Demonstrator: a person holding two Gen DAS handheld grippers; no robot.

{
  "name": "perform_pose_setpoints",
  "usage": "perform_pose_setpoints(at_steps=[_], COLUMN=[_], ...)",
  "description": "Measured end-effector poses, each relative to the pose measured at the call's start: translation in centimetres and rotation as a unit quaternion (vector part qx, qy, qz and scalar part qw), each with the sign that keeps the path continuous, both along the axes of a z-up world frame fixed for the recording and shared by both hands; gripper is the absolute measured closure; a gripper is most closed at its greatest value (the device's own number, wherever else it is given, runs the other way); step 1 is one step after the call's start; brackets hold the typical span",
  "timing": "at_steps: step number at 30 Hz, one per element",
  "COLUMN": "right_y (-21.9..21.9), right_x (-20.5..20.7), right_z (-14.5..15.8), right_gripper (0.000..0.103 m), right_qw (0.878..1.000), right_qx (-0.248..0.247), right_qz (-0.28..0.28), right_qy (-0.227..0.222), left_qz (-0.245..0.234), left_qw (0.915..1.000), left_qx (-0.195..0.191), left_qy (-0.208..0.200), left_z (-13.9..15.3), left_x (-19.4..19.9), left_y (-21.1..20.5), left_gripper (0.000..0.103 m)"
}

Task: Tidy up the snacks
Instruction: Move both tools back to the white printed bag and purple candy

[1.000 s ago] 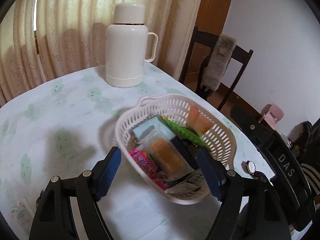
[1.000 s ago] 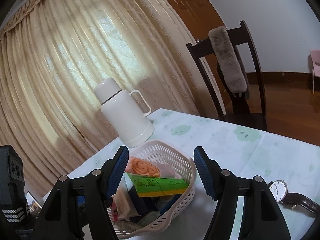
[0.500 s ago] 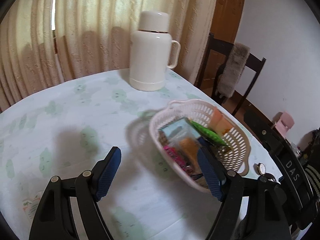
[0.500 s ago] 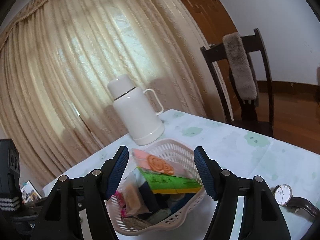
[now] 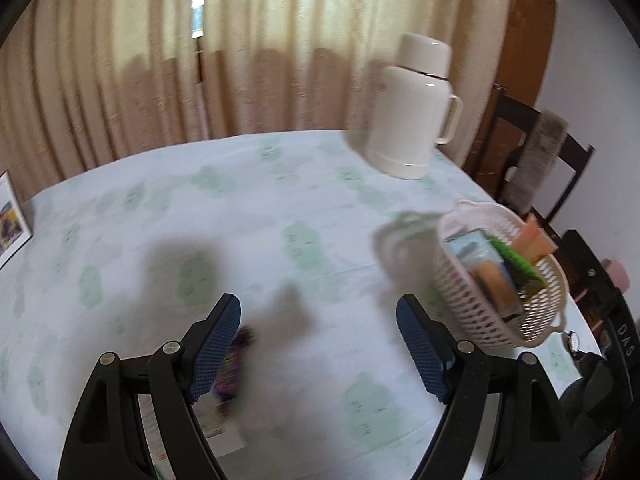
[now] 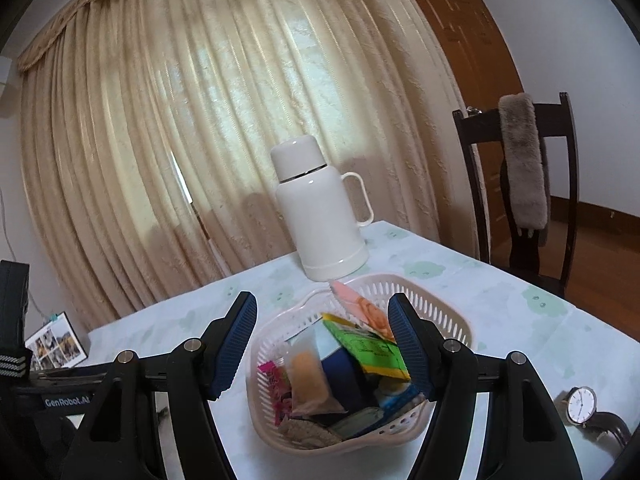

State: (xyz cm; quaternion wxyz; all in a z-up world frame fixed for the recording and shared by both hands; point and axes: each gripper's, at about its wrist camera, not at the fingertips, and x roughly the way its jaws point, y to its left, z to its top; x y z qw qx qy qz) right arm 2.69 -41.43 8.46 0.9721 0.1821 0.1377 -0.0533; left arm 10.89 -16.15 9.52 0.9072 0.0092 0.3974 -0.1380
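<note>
Both my grippers, left (image 5: 319, 346) and right (image 6: 322, 345), have jaws released and empty above the surface (image 5: 280, 208), right facing the snack basket (image 6: 452, 320).

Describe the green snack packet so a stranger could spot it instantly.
Start at the tall white flask on the table by the curtain; just in front sits a pale slotted basket. The green packet lies tilted on top of the pile, the only bright green wrapper, beside a pinkish-orange one.
</note>
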Motion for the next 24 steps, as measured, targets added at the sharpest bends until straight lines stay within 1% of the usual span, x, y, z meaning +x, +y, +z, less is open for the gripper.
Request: perform_pose_setpoints(at_steps=[4,6,7,10,17,20,24], right_y=[0.6,1.1,1.3,1.8,2.7,2.9,3.1], right_x=[-0.1,-0.2,-0.2,-0.2,-0.2,-0.2,-0.1], right_z=[0.0,0.0,0.1,0.1,0.0,0.0,-0.1], right_gripper=[0.033,0.031,0.031,0.029,0.028,0.028,0.028], right_qw=[1.0,1.0,0.999,0.999,0.998,0.998,0.997], right_qx=[-0.014,-0.026,-0.031,-0.044,-0.058,-0.062,-0.065], right_qz=[0.007,0.01,0.012,0.02,0.029,0.032,0.035], right_qy=[-0.002,-0.004,-0.006,-0.008,-0.006,-0.005,-0.004], left_qz=[0.04,0.068,0.081,0.104,0.145,0.153,0.158], left_qw=[0.9991,0.9971,0.9958,0.9936,0.9876,0.9859,0.984], left_qx=[0.014,0.033,0.041,0.041,0.041,0.038,0.044], left_qy=[-0.004,-0.004,-0.001,0.017,0.046,0.056,0.069], left_z=[-0.2,-0.6,-0.9,-1.9,-3.9,-4.6,-5.7], left_x=[-0.5,-0.6,-0.7,-0.7,-0.5,-0.1,0.3], left_y=[2.5,3.7,4.4,6.2,8.7,9.1,9.2], left_gripper=[0.026,0.026,0.026,0.026,0.026,0.026,0.026])
